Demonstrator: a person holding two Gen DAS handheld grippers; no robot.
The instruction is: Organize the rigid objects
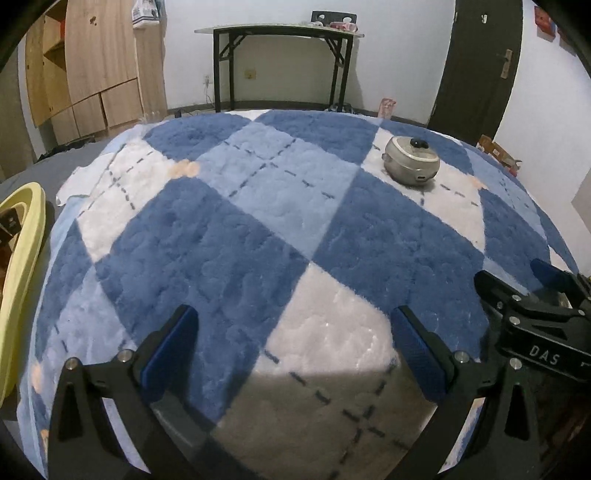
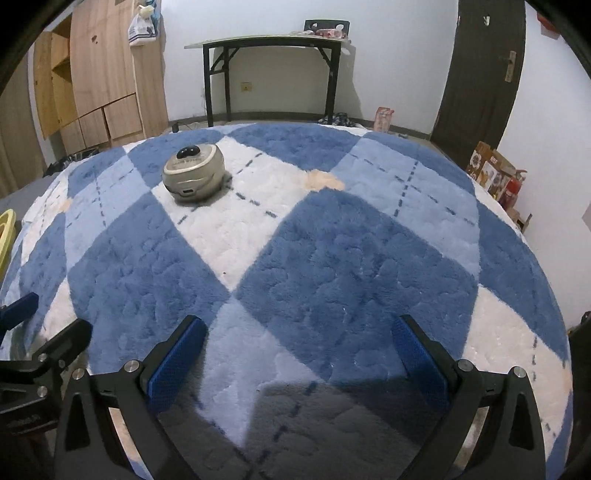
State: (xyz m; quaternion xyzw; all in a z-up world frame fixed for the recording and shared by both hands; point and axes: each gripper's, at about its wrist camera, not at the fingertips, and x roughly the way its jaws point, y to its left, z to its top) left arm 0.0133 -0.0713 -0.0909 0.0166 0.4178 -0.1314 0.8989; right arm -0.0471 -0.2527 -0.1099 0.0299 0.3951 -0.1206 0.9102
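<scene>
Blue, pale-blue and white plush diamonds fill both my views: one blanket [image 1: 229, 236] spread over a bed. On it I count one task object, a single small grey lidded pot [image 1: 412, 159] with a black knob on top. It sits on a white diamond toward the far side of the blanket, well apart from both claws. I also count one yellow basket rim [image 1: 22, 258] at the left edge of the bed, one black-legged folding table [image 1: 280, 35] against the far wall, one dark door [image 1: 480, 62] and one wooden wardrobe [image 1: 99, 55].

I have two claws. My left gripper [image 1: 295, 347] is spread wide, blue pads facing each other across a broad gap, holding nothing and hovering above the blanket. My right gripper [image 2: 299, 350] is equally wide apart and empty; in the left view it shows at the right edge, just beside the left one.

The pot stands upright, lid up, knob pointing at the ceiling. It is round, so I see no clear long axis; a small slot on its wall faces toward my cameras.
</scene>
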